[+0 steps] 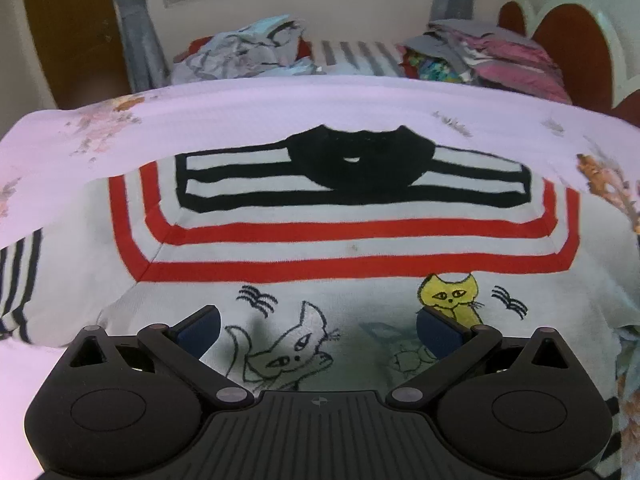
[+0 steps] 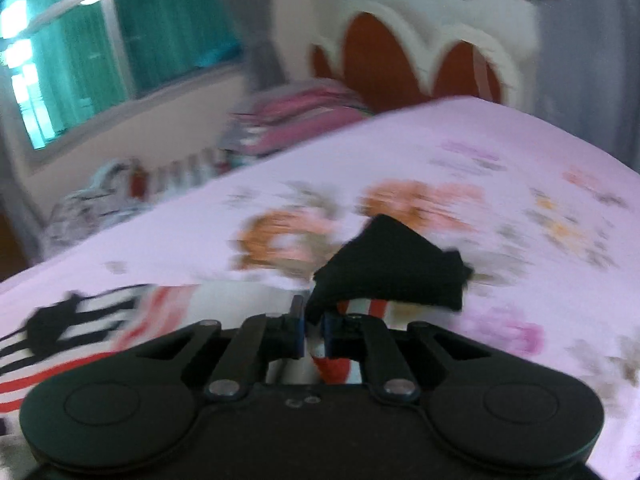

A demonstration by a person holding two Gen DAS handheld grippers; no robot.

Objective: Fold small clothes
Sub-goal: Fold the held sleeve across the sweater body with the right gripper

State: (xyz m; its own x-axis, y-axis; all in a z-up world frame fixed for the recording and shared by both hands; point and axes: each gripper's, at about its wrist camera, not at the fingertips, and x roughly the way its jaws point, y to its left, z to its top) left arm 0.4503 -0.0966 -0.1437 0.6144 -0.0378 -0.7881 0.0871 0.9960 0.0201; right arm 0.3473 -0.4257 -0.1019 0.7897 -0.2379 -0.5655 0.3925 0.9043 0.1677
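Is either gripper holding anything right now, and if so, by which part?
The right gripper is shut on the shirt's sleeve, pinching it just behind the black cuff. The left gripper is open over the shirt, holding nothing.

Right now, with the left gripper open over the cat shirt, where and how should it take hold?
Probably the left sleeve, at its cuff end, coming in from the shirt's outer left side. It lies spread flat beyond the body, mirroring the black-cuffed sleeve that the right gripper has pinched. The left gripper hovers open.

Floral pink bedsheet [image 1: 280, 104], teal window [image 2: 120, 40] (blurred), scalloped headboard [image 2: 384, 64]
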